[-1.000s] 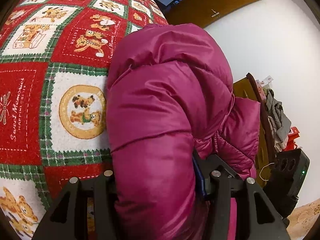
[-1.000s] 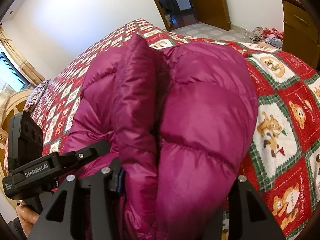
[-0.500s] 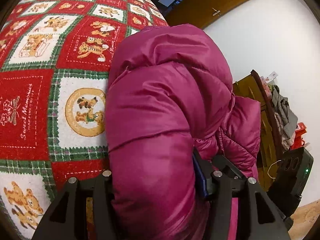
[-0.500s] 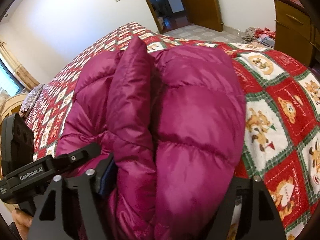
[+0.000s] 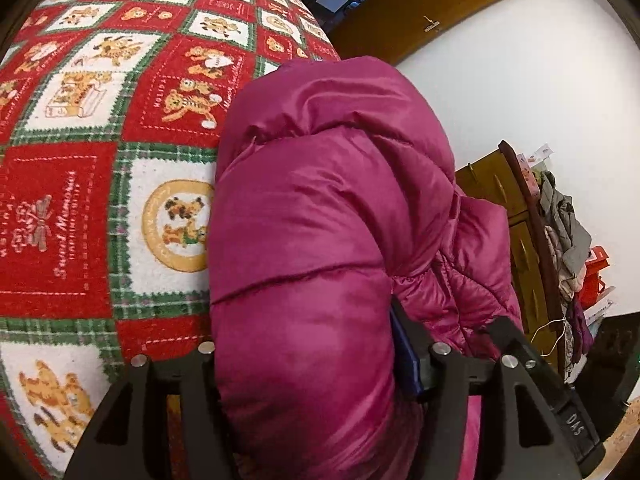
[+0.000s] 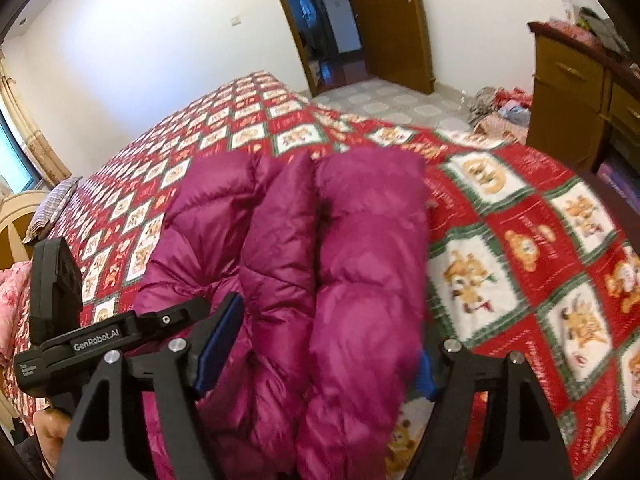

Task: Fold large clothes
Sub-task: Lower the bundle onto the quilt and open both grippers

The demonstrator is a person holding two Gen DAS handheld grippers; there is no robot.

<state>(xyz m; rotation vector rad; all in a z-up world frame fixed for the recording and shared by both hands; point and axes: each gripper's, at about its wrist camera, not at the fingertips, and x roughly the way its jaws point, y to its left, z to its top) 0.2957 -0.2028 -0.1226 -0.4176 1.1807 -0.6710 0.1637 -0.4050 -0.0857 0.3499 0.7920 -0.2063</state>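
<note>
A magenta puffer jacket (image 5: 320, 220) lies folded in thick rolls on a bed with a red, green and white teddy-bear quilt (image 5: 80, 200). My left gripper (image 5: 316, 364) is shut on one bulky fold of the jacket, which fills the space between its fingers. In the right wrist view the jacket (image 6: 320, 260) lies on the quilt (image 6: 520, 260) between the spread fingers of my right gripper (image 6: 320, 352). The right gripper stands open, its blue pads apart from the fabric on both sides. The left gripper (image 6: 132, 332) shows at the jacket's left side.
A wooden door (image 5: 420, 8) and white wall stand beyond the bed. A wooden dresser (image 6: 580, 92) with clutter stands at the right, with clothes heaped on the floor (image 6: 500, 108) beside it. A pillow (image 6: 52, 208) and chair lie at the far left.
My right gripper has opened wider and drawn back from the jacket, so more of the bed and room shows. The left gripper keeps its hold and has hardly moved.
</note>
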